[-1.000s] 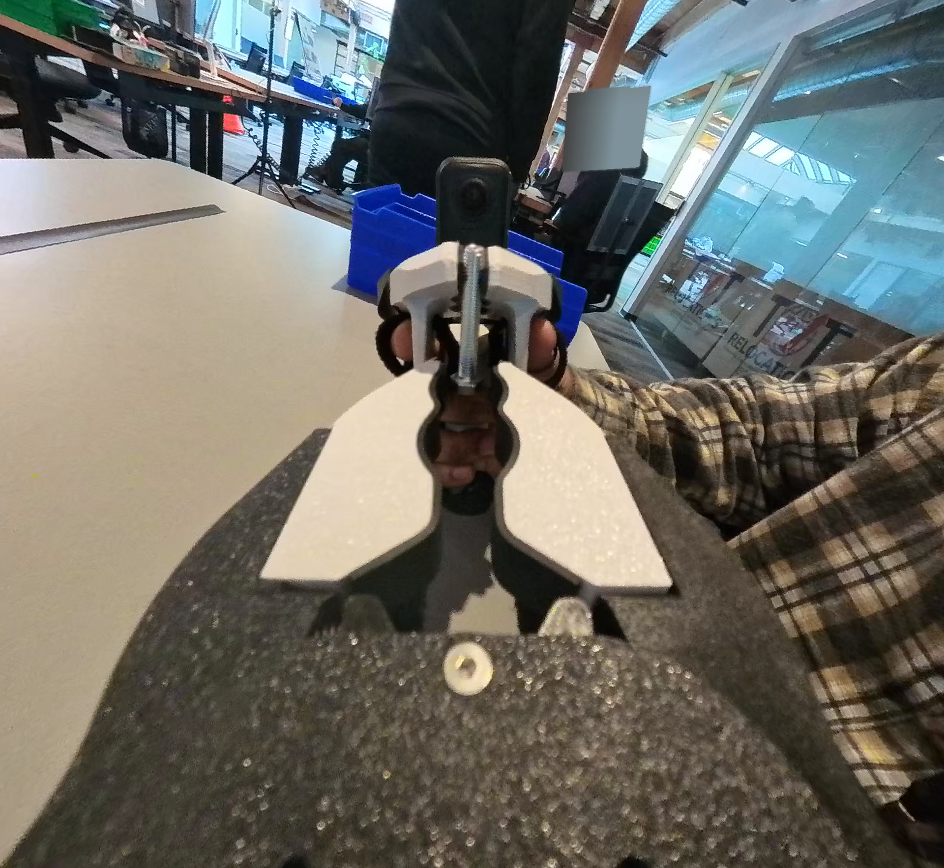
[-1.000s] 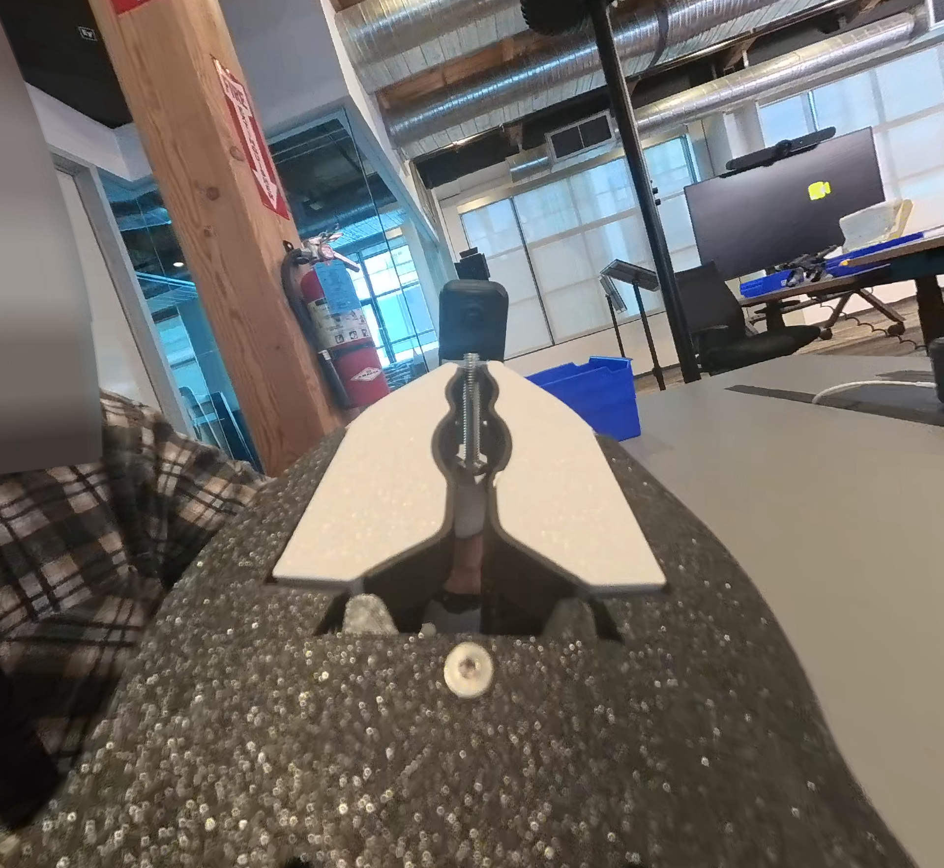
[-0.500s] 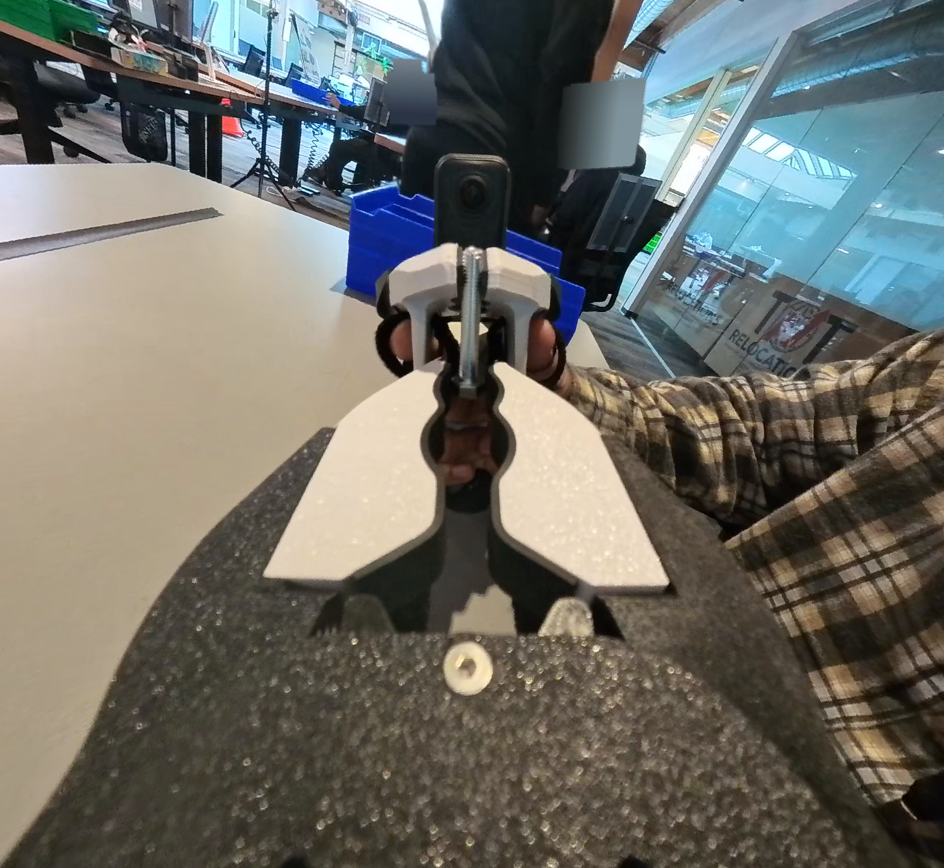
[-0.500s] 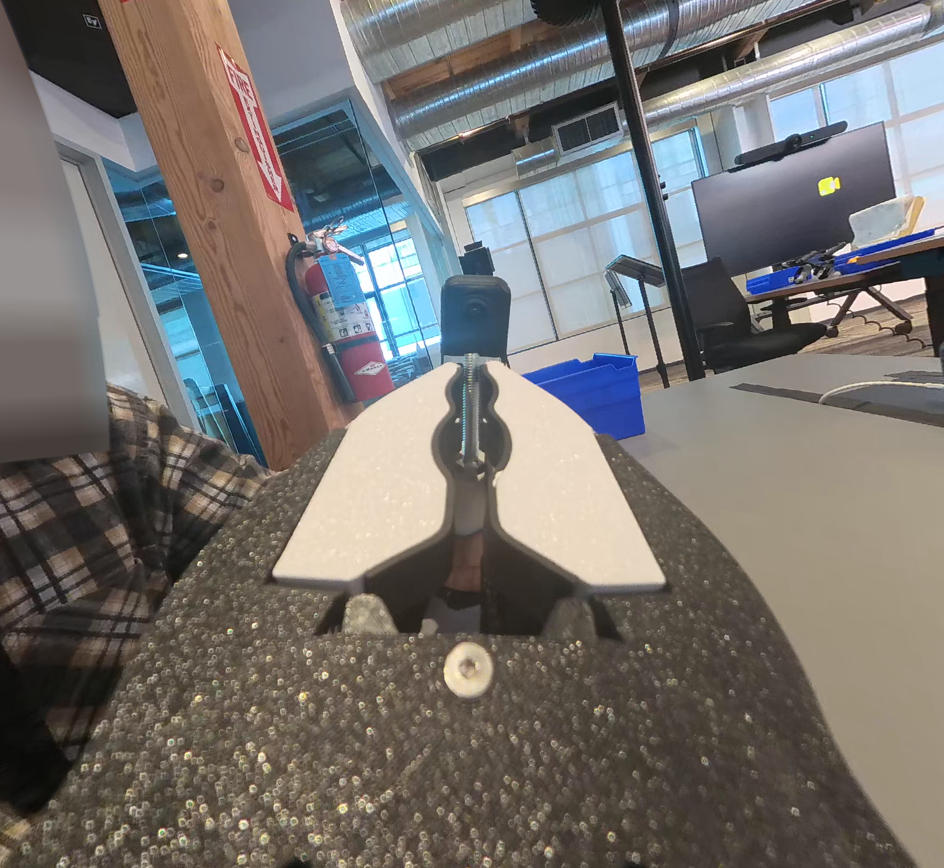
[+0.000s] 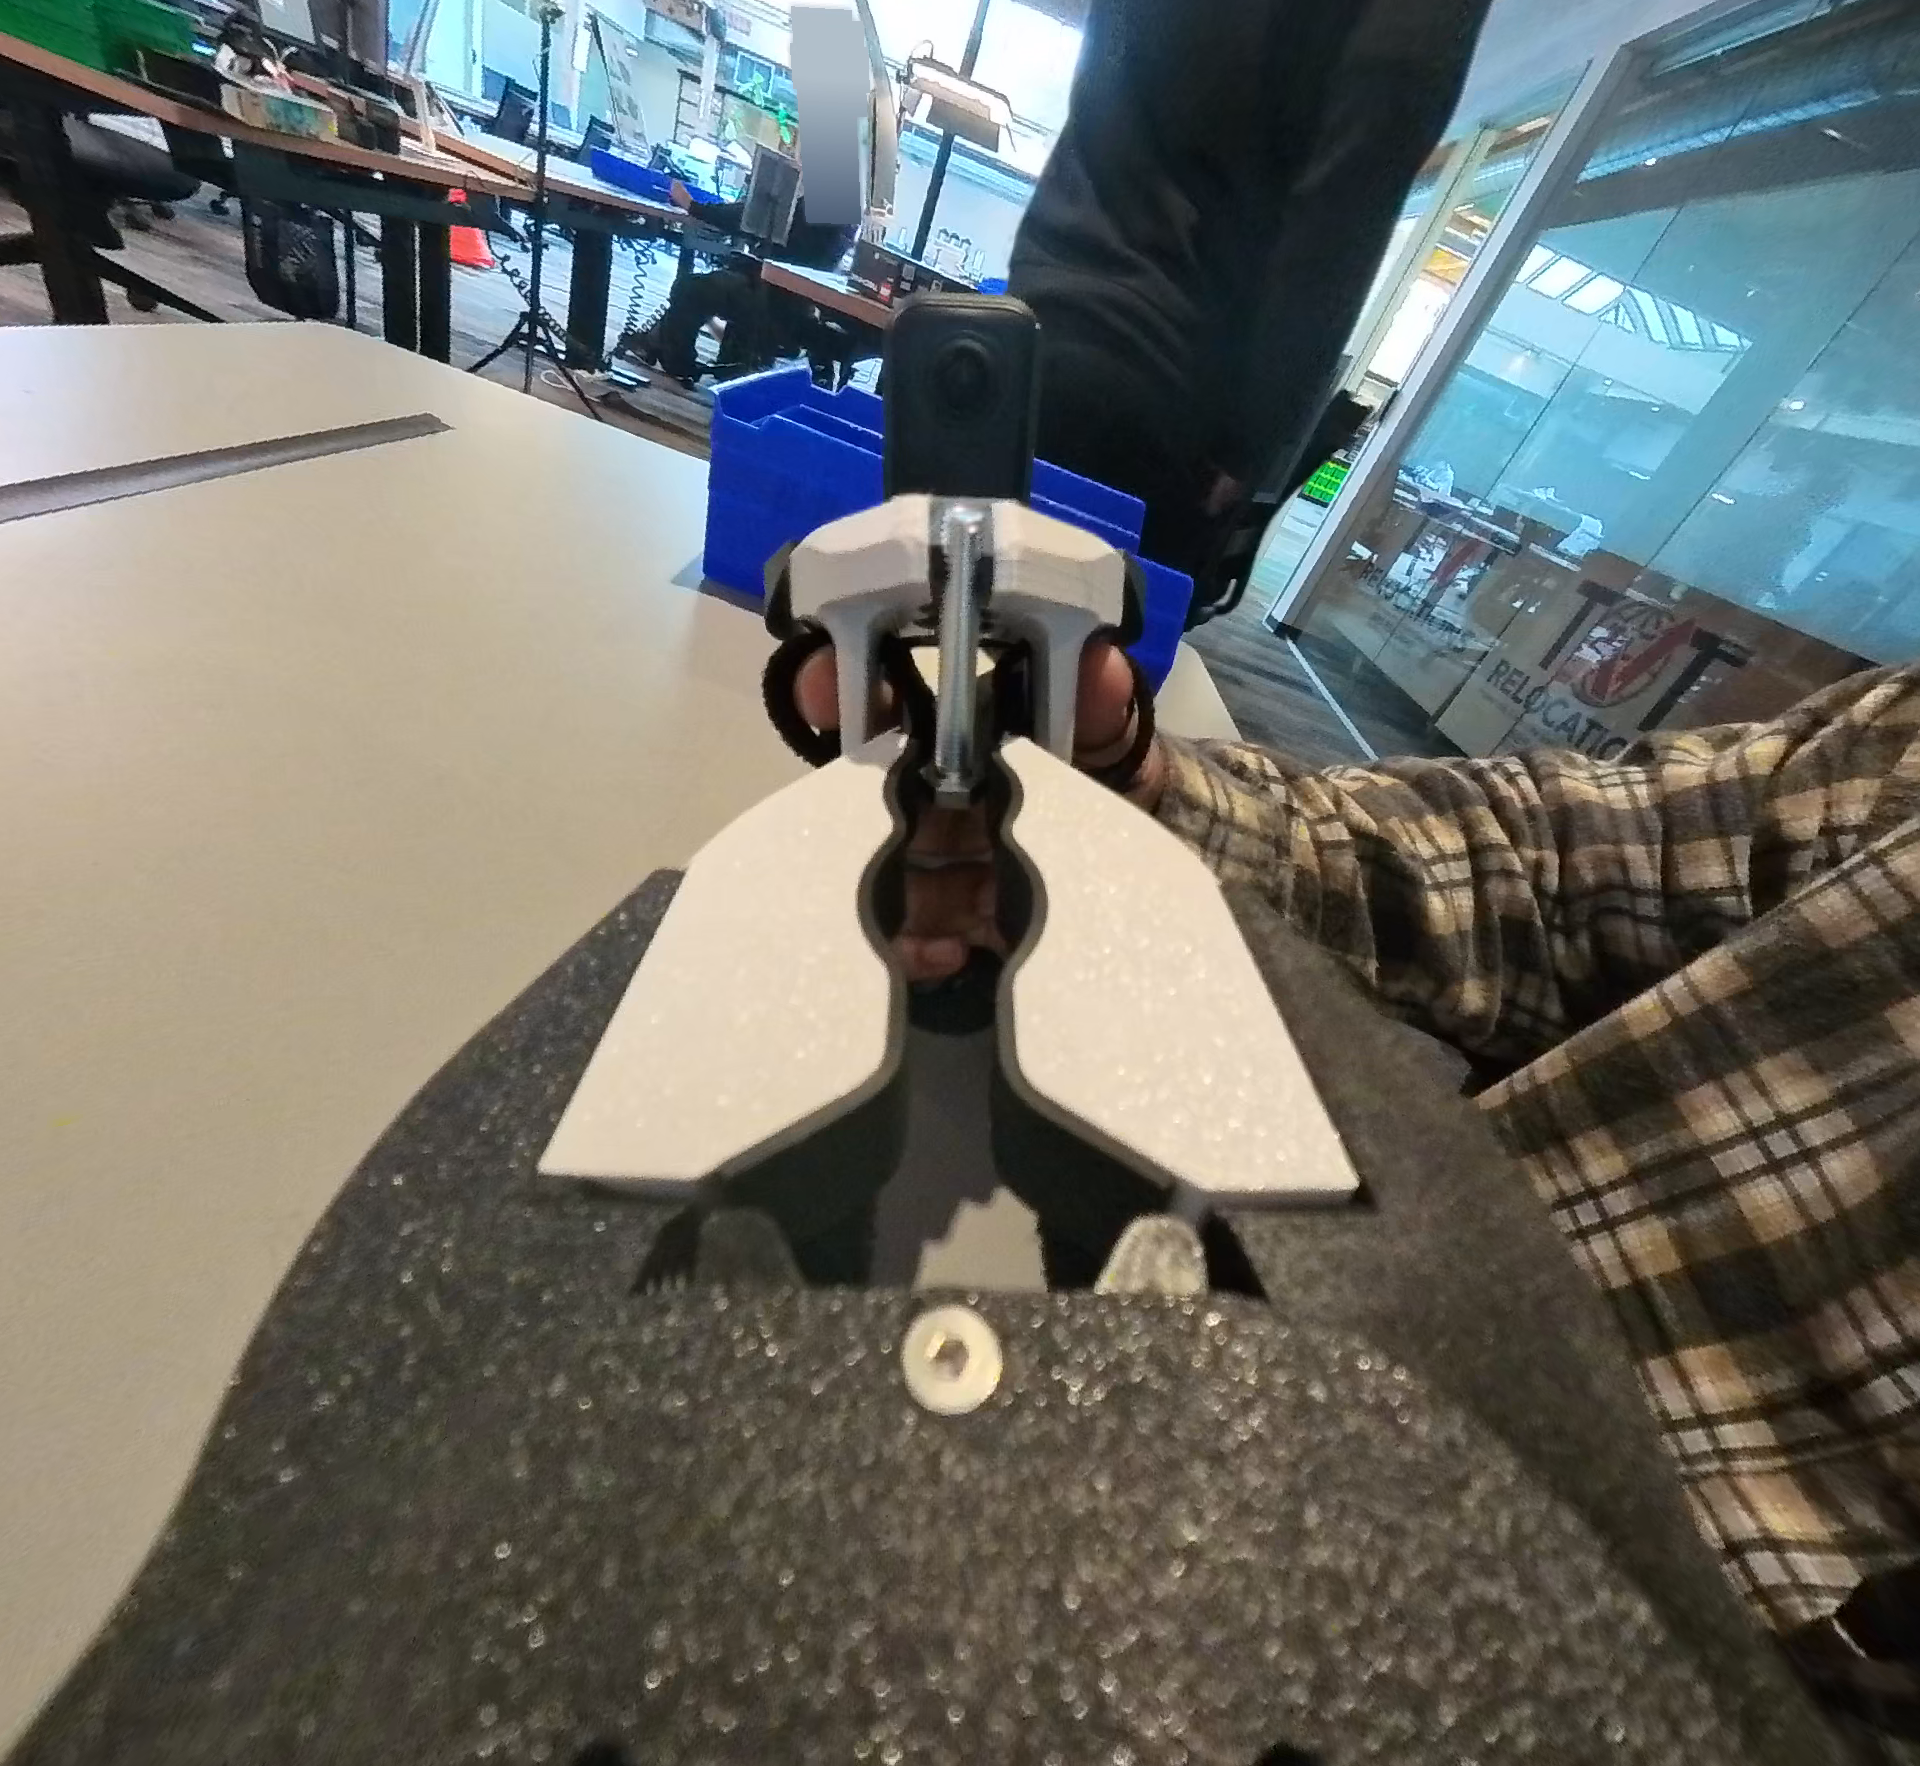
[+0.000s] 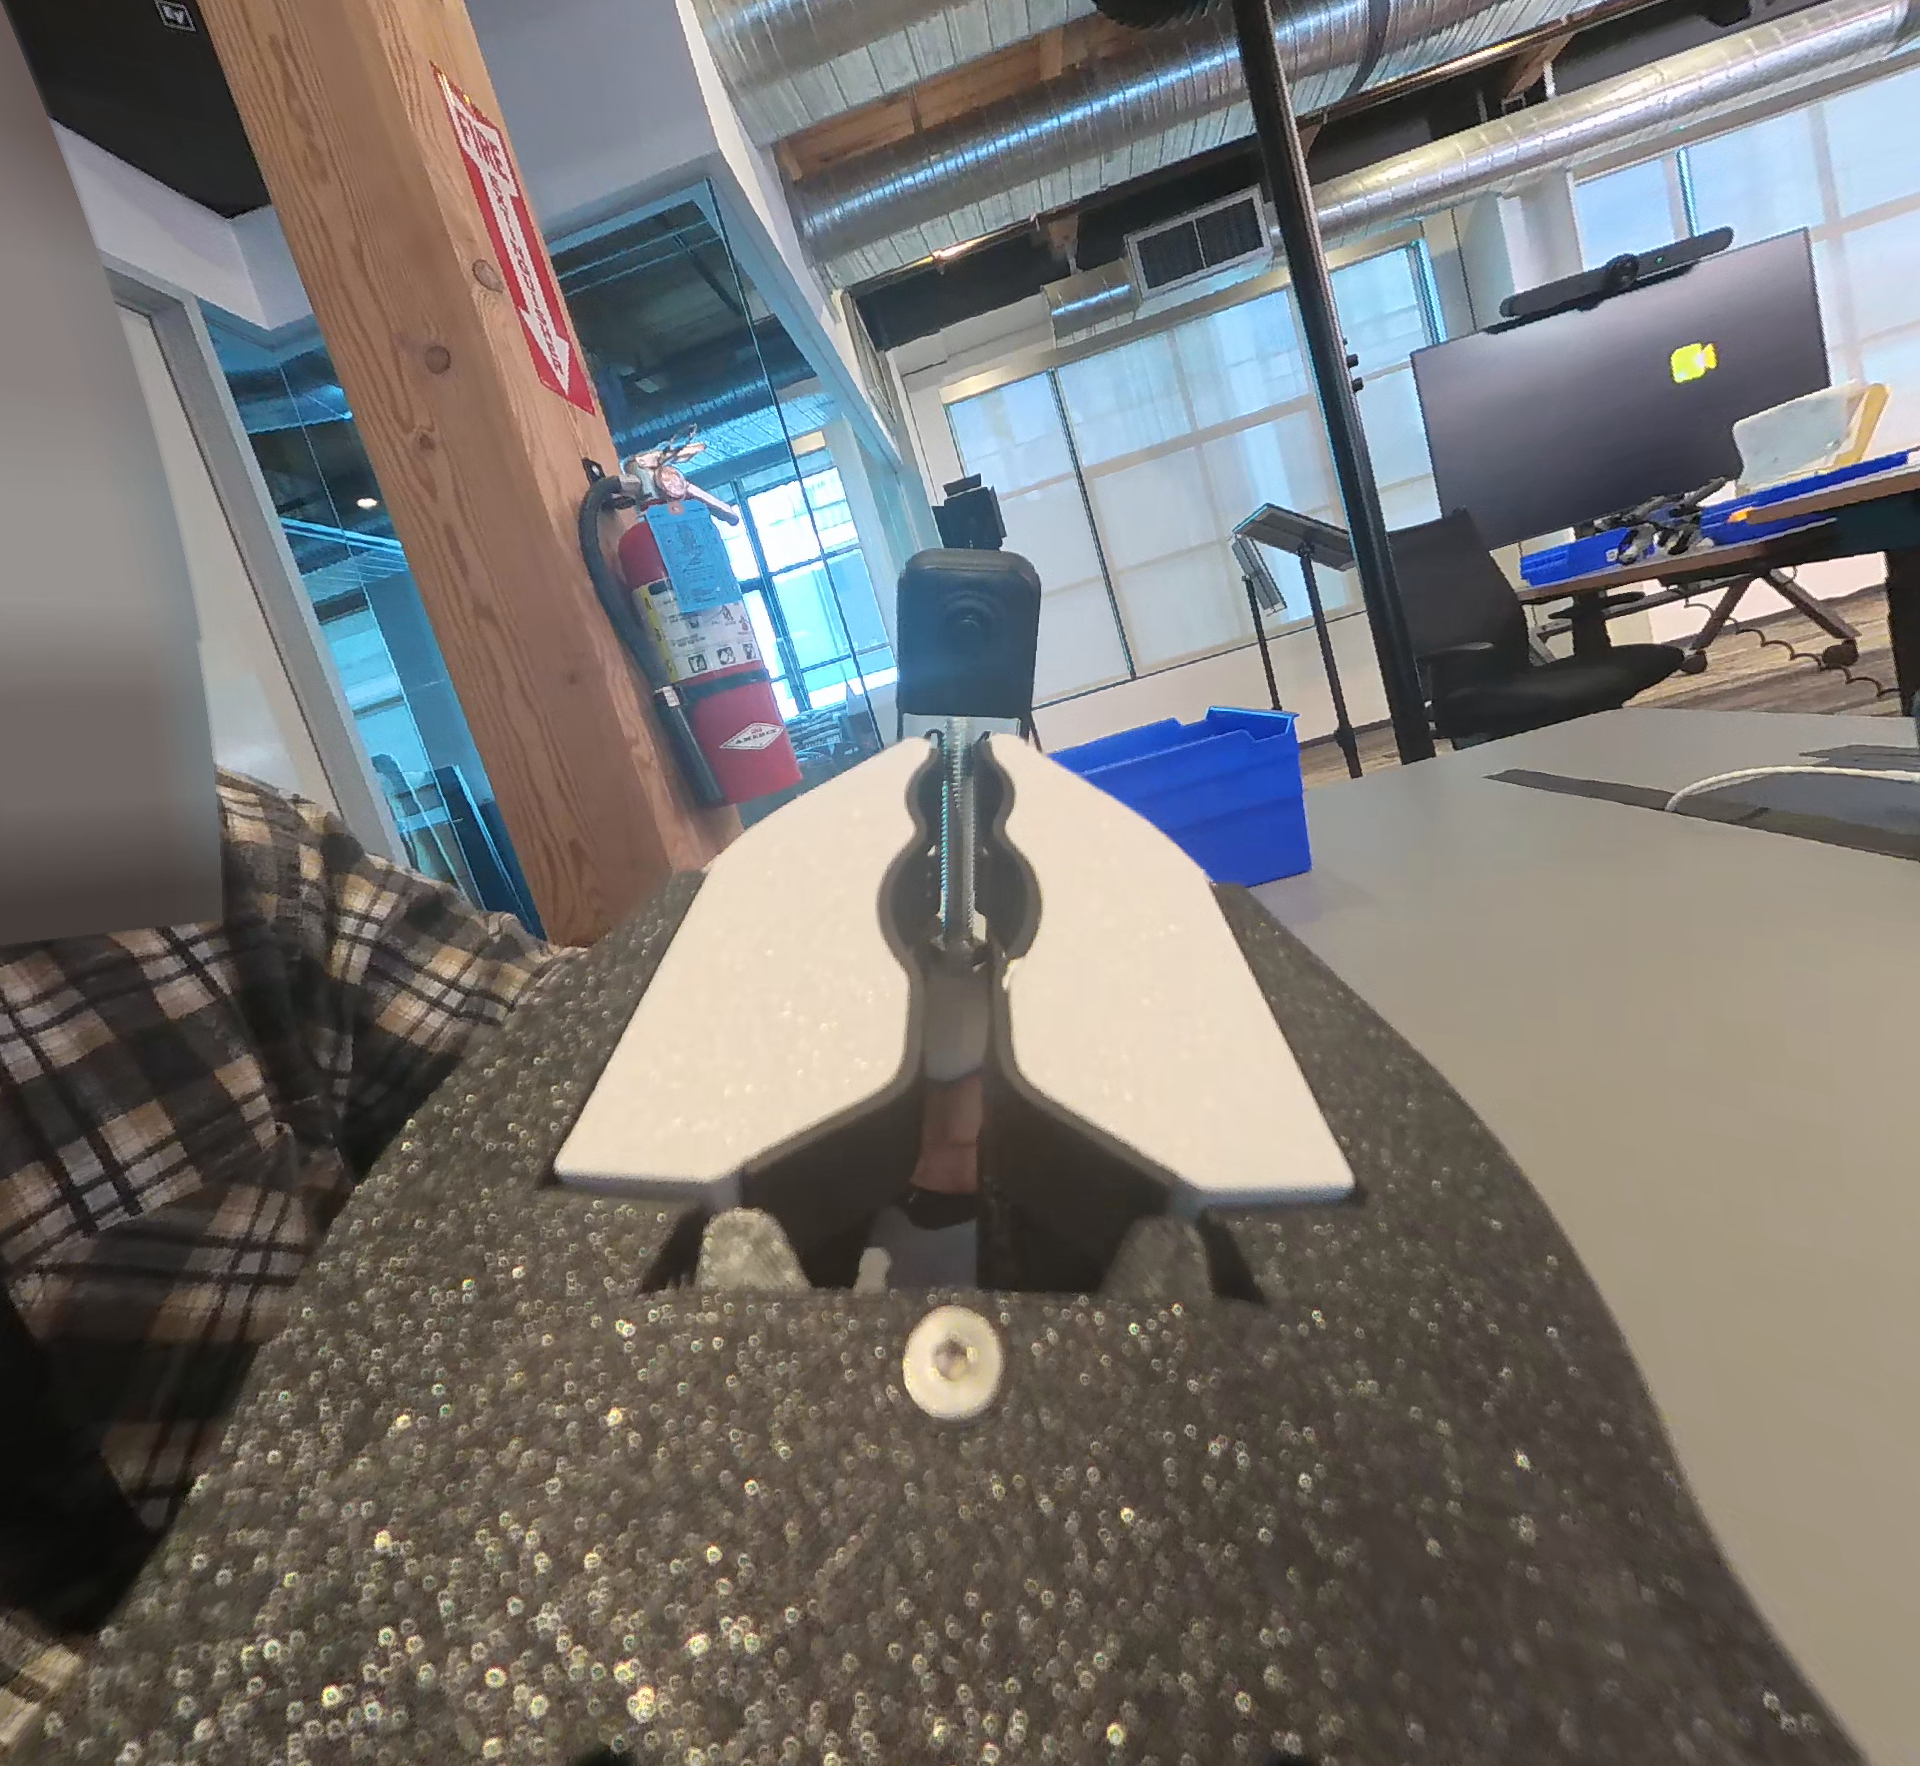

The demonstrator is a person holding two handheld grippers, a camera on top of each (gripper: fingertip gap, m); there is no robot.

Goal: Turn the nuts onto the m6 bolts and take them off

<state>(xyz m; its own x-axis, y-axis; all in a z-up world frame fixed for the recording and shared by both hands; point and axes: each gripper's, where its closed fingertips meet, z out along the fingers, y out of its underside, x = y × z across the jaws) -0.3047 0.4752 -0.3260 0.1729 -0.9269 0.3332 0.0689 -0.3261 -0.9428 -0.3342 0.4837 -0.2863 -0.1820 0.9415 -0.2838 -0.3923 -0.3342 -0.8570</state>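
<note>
Container: we see one blue bin on the table, beyond the tips of the left gripper and behind the right one; in the right wrist view the same kind of bin stands ahead and to the right of the tips. We cannot tell its contents from either view.

Bolts: we count one bolt, held in the air between the two facing grippers.

Bolt axis: its long axis runs along both grippers' fingers, threaded shank lying in the right gripper's channel, the near end pointing into the left gripper's mouth.

Nuts: we count one nut, on the bolt end at the left gripper's tips.

Left gripper: fingers closed in on the nut, the wider channel behind it standing apart.

Right gripper: fingers nearly together, clamped on the bolt's thread.

Grippers: two, tip to tip, the right one facing the left wrist view head on.

Person: plaid sleeve to the right of the left gripper.
</note>
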